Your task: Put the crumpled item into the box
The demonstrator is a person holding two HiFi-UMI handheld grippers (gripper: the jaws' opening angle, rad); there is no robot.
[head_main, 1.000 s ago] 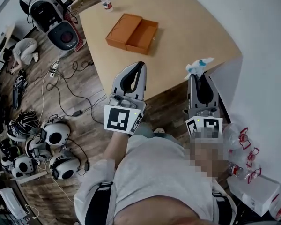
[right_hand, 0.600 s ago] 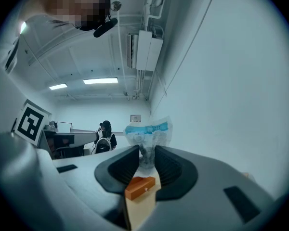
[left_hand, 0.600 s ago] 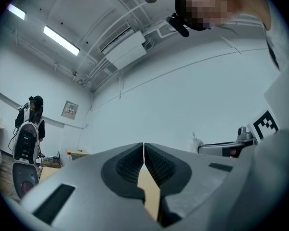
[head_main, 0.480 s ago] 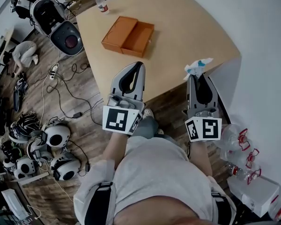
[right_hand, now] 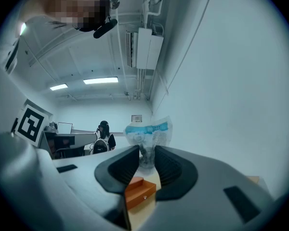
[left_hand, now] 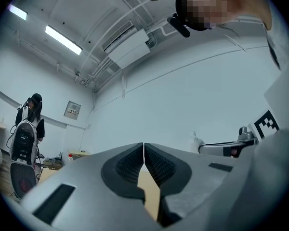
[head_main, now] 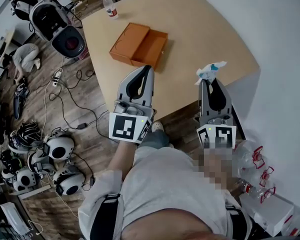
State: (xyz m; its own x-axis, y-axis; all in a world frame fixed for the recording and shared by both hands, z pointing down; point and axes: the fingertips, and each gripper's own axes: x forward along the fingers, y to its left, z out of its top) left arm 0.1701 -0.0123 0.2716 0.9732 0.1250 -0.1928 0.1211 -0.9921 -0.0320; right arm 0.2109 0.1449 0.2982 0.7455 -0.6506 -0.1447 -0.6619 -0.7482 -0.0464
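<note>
An open orange box lies on the wooden table, toward its far left; it also shows low between the jaws in the right gripper view as the orange box. My right gripper is shut on a crumpled white and blue wrapper, held over the table's near edge. In the right gripper view the wrapper sticks up from between the pads. My left gripper is shut and empty, just short of the box's near side.
A plastic bottle stands at the table's far left corner. Left of the table, the wooden floor holds cables, a round machine and several white helmets. Clear bottles with red caps lie at right. A white wall runs close on the right.
Both grippers stay where they were in the picture. The table and box have shifted slightly in the view as the head moved.
</note>
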